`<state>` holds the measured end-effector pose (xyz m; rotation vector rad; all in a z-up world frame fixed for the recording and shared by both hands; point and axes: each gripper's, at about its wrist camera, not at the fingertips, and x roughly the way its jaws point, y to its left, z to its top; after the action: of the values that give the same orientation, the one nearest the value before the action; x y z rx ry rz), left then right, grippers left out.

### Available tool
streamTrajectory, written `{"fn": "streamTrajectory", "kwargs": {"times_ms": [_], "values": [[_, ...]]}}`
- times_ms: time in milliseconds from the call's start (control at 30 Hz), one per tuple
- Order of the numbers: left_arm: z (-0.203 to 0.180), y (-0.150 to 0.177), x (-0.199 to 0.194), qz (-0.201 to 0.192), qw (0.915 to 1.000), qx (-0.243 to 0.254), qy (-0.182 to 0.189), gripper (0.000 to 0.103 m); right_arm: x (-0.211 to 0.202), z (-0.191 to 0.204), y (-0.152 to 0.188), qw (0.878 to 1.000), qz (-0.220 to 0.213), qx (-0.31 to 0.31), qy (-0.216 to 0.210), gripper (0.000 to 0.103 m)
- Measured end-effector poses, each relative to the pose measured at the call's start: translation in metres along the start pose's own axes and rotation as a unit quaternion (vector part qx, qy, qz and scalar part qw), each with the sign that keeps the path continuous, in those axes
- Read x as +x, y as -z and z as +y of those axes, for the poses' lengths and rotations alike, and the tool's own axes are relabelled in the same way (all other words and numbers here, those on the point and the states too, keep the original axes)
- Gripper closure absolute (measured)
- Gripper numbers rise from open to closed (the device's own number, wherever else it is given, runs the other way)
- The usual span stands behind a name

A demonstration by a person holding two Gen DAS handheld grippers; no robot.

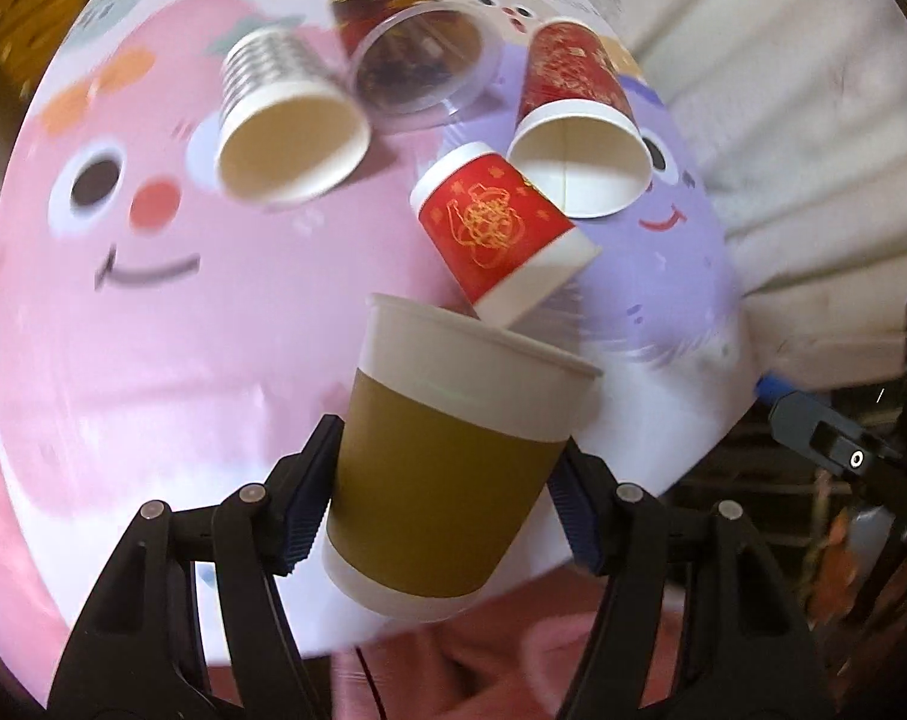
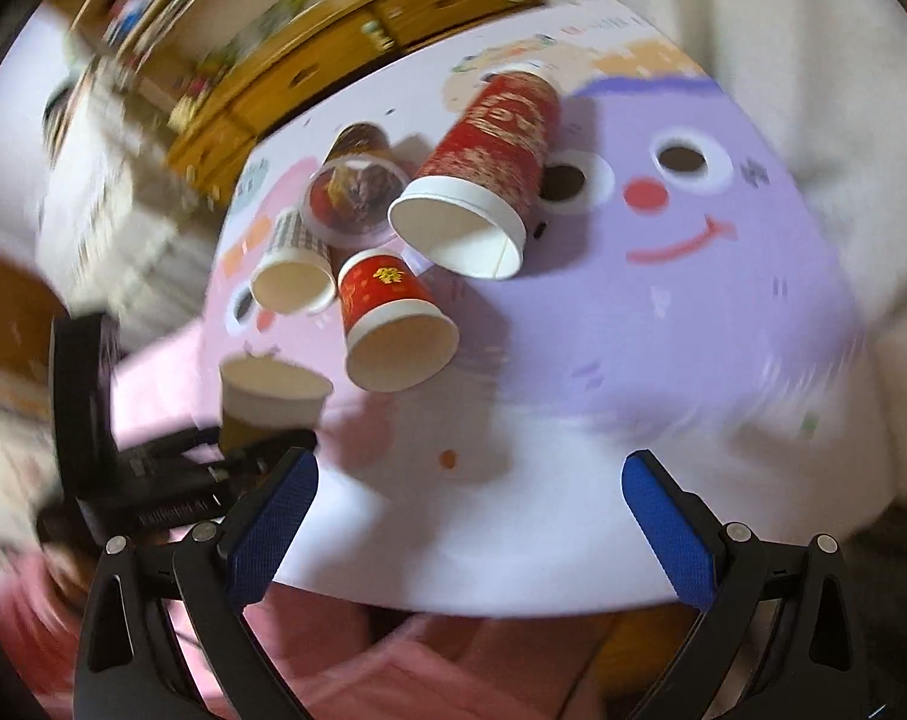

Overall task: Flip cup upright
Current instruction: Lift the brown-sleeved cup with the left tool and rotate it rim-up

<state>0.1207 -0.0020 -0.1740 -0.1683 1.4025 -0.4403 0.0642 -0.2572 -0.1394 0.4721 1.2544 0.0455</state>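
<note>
left tool (image 1: 447,501) clamped on the brown-sleeved white paper cup (image 1: 453,462), lower centre of frame, mouth up, seemingly clear of the cartoon-print surface (image 1: 153,360) | right tool (image 2: 468,516) apart, empty | advice: level the cup, set its base flat, then release

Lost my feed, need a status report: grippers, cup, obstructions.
Left gripper shut on brown-sleeved cup, mouth up, above the table. Right gripper open, empty. Small red cup close behind it.
</note>
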Motion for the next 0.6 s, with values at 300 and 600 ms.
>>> {"fn": "streamTrajectory", "kwargs": {"times_ms": [300, 600], "values": [[0.013, 0.043, 0.012, 0.005, 0.993, -0.113, 0.035, 0.04, 0.0, -0.035, 0.044, 0.966, 0.013, 0.226, -0.121, 0.0], [0.048, 0.069, 0.041, 0.006, 0.9664, -0.239, 0.096, 0.04, 0.006, -0.017, 0.073, 0.977, 0.035, 0.189, -0.087, 0.0]]}}
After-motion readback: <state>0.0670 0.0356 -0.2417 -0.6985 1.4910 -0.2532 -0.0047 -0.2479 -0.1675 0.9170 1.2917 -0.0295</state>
